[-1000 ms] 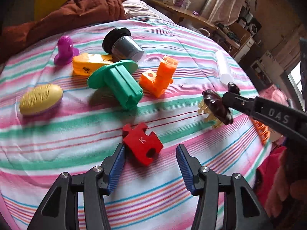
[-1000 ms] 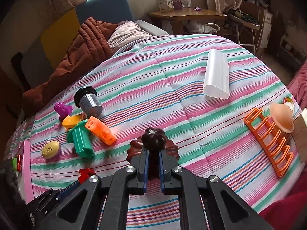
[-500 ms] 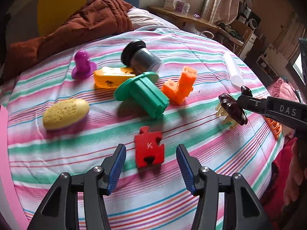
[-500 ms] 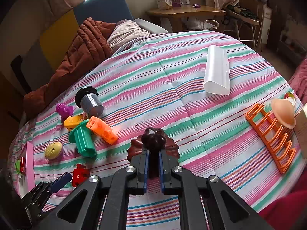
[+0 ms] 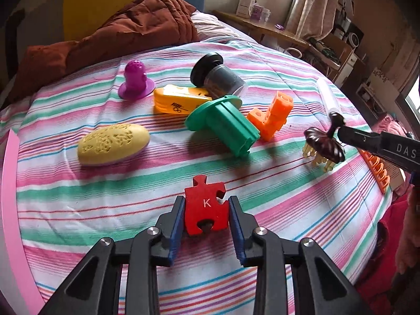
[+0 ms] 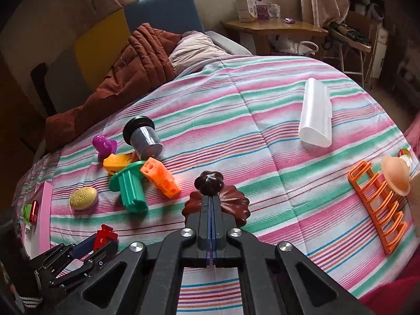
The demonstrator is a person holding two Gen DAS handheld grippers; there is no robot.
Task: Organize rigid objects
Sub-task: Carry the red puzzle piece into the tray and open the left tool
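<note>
A red puzzle piece (image 5: 206,204) marked K lies flat on the striped bedspread (image 5: 78,210). My left gripper (image 5: 206,200) has its jaws closing, and the blue pads press on the piece's two sides. The right wrist view shows that piece (image 6: 104,236) and the left gripper (image 6: 98,241) at lower left. My right gripper (image 6: 210,197) is shut on the stem of a dark brown scalp massager (image 6: 231,202) under its knob. In the left wrist view the massager (image 5: 324,144) hangs with its pale prongs just over the bedspread, held by the right gripper (image 5: 338,131).
Beyond the puzzle piece sit a yellow oval (image 5: 113,144), purple stopper (image 5: 135,82), yellow wedge (image 5: 178,102), green flanged plug (image 5: 225,123), orange block (image 5: 273,118) and black-lidded jar (image 5: 218,76). A white tube (image 6: 315,115) and orange rack (image 6: 378,207) lie to the right.
My left gripper has moved forward so the red puzzle piece lies between its pads, and the jaws have shut on it. The right gripper keeps its hold on the massager.
</note>
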